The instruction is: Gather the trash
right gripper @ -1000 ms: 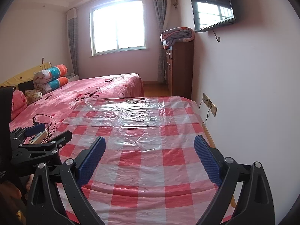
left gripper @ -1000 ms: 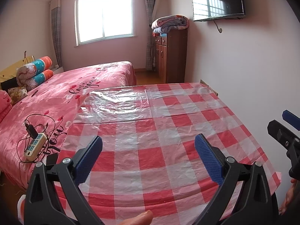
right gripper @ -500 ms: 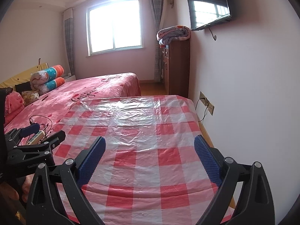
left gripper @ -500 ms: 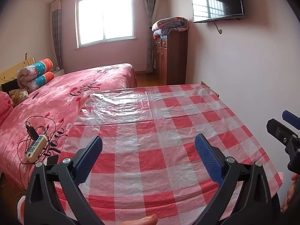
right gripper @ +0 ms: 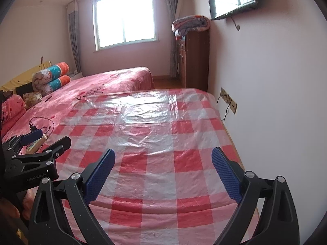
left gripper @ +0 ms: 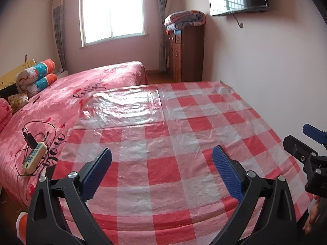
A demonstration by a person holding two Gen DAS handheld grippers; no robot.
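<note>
Left gripper: your jaws stand wide apart with nothing between the blue pads; it hangs over the near part of the checked tablecloth.
Right gripper: likewise spread and empty, held over the near right part of the same cloth, close beside the wall.
Table: the red-and-white checked plastic cloth covers it from the near edge to the far one, with glare across the far half; neither view shows anything lying on it.
Trash: you have none in sight. No wrapper, scrap or bin shows on the cloth or the bed, so where it lies cannot be told from here.
Other items: a power strip with tangled black cords rests on the pink bedspread to the left, near the table edge. It does not look like rubbish, so leave it.
Step in hand: by my reading you are at the very start, searching, with nothing picked up.
Next move: swing the cameras toward the floor or the hidden sides of the table until a piece shows, then bring one spread gripper down around it.
</note>
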